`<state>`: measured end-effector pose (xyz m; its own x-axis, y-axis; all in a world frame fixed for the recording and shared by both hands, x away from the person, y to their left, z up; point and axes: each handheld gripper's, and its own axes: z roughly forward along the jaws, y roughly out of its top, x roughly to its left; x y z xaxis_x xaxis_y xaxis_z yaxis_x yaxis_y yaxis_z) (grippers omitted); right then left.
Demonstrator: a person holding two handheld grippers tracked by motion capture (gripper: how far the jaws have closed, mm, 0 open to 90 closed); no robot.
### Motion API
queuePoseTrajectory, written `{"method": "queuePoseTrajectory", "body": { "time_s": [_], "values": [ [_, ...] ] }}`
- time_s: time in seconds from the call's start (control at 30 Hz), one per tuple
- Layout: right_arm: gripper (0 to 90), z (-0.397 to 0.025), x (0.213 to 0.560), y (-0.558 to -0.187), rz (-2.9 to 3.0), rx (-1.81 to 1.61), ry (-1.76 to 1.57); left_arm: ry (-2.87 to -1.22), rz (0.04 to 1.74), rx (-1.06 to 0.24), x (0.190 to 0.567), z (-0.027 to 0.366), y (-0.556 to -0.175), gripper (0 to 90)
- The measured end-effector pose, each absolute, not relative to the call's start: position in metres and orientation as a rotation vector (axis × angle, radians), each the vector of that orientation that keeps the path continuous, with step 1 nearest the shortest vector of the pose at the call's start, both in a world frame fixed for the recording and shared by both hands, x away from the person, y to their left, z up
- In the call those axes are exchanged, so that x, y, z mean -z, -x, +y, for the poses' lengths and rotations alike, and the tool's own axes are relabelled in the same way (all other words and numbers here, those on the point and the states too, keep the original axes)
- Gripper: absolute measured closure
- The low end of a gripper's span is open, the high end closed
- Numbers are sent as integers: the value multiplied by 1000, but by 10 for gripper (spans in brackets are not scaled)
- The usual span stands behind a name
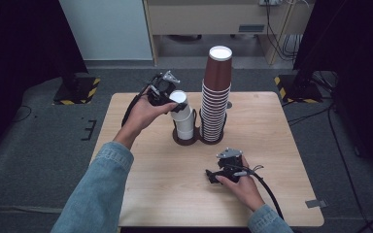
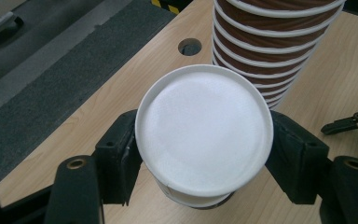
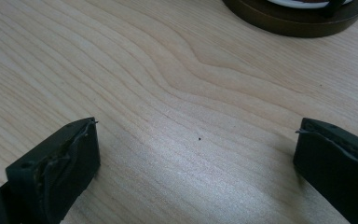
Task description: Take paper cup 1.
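Observation:
An upside-down white paper cup [image 1: 180, 97] tops a short white stack [image 1: 185, 121] that stands in a dark round holder [image 1: 184, 138]. My left gripper [image 1: 175, 104] is shut on that top cup. In the left gripper view the cup's flat bottom [image 2: 204, 135] sits between the two black jaws, both pressed to its sides, my left gripper [image 2: 204, 161]. A tall stack of brown cups [image 1: 217, 97] rises just right of it. My right gripper [image 1: 211, 176] rests low over the table's front right, open, with bare wood between the jaws, my right gripper [image 3: 198, 140].
The wooden table [image 1: 145, 170] has a round cable hole [image 2: 189, 46] behind the stacks. The brown stack [image 2: 270, 46] stands close to the held cup. A dark holder base [image 3: 298, 18] lies ahead of the right gripper. Grey carpet surrounds the table.

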<state>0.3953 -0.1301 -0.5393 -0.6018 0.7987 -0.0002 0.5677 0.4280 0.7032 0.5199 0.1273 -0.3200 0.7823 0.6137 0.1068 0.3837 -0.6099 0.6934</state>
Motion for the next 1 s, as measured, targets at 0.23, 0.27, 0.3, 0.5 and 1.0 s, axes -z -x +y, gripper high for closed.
{"method": "queuePoseTrajectory", "body": {
  "time_s": [0.23,0.27,0.3,0.5,1.0],
  "values": [
    [5,-130,539,-395,2353,-967,-1177,-2297,729,-436,316,135,-512,323],
    [5,-130,539,-395,2350,-969,-1180,-2293,731,-434,316,136,-511,323],
    [5,-130,539,-395,2350,-969,-1180,-2297,727,-433,317,137,-510,323],
    [4,-130,539,-395,2350,-969,-1184,-2293,726,-425,316,144,-503,323],
    [4,-129,539,-395,2349,-972,-1186,-2292,728,-413,320,162,-487,323]
  ]
}}
